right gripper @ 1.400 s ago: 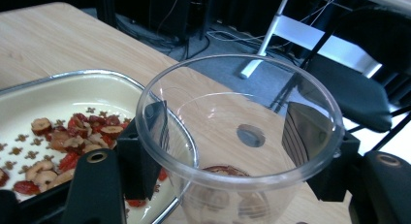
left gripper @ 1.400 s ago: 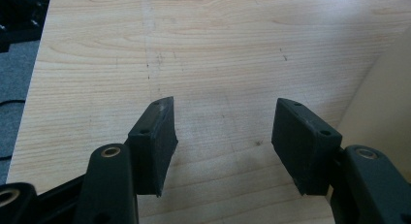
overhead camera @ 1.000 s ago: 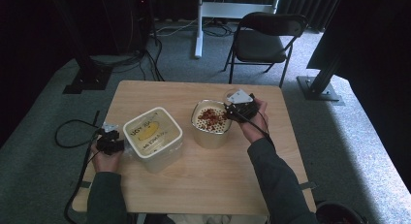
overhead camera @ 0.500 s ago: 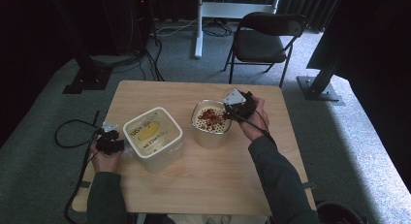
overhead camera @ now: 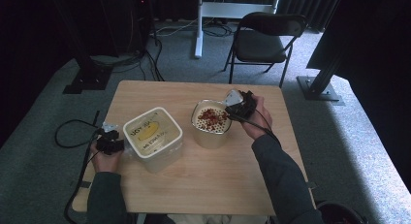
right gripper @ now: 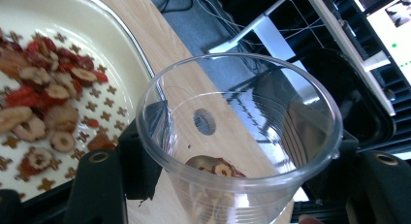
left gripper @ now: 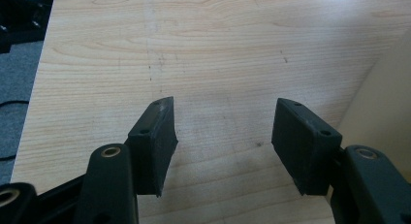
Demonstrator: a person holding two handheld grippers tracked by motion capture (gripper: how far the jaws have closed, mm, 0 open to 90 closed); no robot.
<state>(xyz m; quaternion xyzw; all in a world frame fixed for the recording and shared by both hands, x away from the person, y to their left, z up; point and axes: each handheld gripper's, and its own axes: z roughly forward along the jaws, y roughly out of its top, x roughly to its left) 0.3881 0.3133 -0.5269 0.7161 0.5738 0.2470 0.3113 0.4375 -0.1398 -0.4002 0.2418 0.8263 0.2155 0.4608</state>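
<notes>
High view, right gripper [overhead camera: 236,109] holding a clear plastic cup [overhead camera: 234,99] tilted at the far right rim of the dried-fruit container [overhead camera: 210,124], right gripper view, ribbed transparent cup [right gripper: 237,136] clamped between both jaws, mouth toward camera, a few fruit slices [right gripper: 215,167] inside, left gripper view, left gripper [left gripper: 223,141] spread wide over the wooden table [left gripper: 194,49].

My left gripper [overhead camera: 110,140] sits low at my left, jaws parted wide with nothing between them. My right gripper [overhead camera: 241,106] is reached forward, forearm angled inward, jaws spread and pressed around what I hold.
</notes>
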